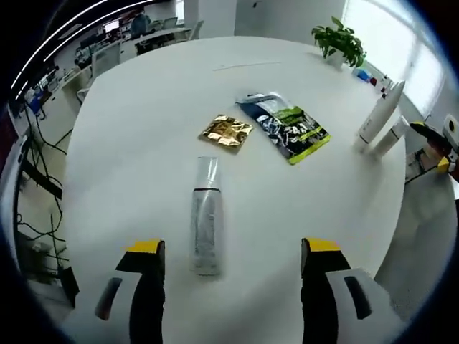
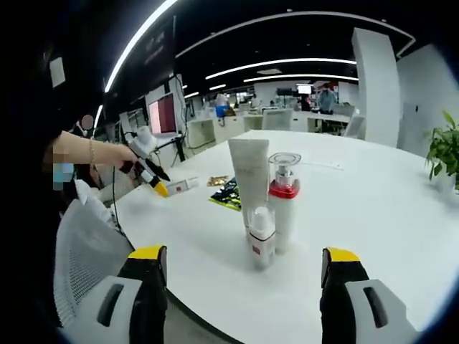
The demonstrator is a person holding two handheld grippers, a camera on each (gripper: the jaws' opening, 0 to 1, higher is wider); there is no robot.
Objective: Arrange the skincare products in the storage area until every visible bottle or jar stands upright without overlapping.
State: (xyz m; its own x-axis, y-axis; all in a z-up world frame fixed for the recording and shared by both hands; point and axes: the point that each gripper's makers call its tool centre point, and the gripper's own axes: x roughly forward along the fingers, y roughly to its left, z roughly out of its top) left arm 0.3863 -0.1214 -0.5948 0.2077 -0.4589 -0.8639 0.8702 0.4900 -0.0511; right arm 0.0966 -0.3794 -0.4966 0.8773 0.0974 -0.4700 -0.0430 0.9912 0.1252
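A slim bottle (image 1: 206, 223) with a clear cap lies flat on the white round table (image 1: 143, 107), just ahead of my left gripper (image 1: 233, 251). Its jaws stand open on either side of the bottle's base, apart from it. In the right gripper view a white tube (image 2: 249, 179), a pump bottle (image 2: 284, 197) with a red collar and a small bottle (image 2: 261, 238) stand upright close together. My right gripper (image 2: 244, 258) is open in front of them, holding nothing. The left gripper (image 2: 147, 168) and the lying bottle (image 2: 185, 185) sit far left.
A gold sachet (image 1: 226, 132) and a green-and-blue packet (image 1: 285, 125) lie beyond the lying bottle. Upright tubes (image 1: 380, 115) stand at the table's right edge beside the right gripper (image 1: 437, 147). A potted plant (image 1: 338, 39) is at the far rim. A chair back (image 2: 86, 251) stands near the table's edge.
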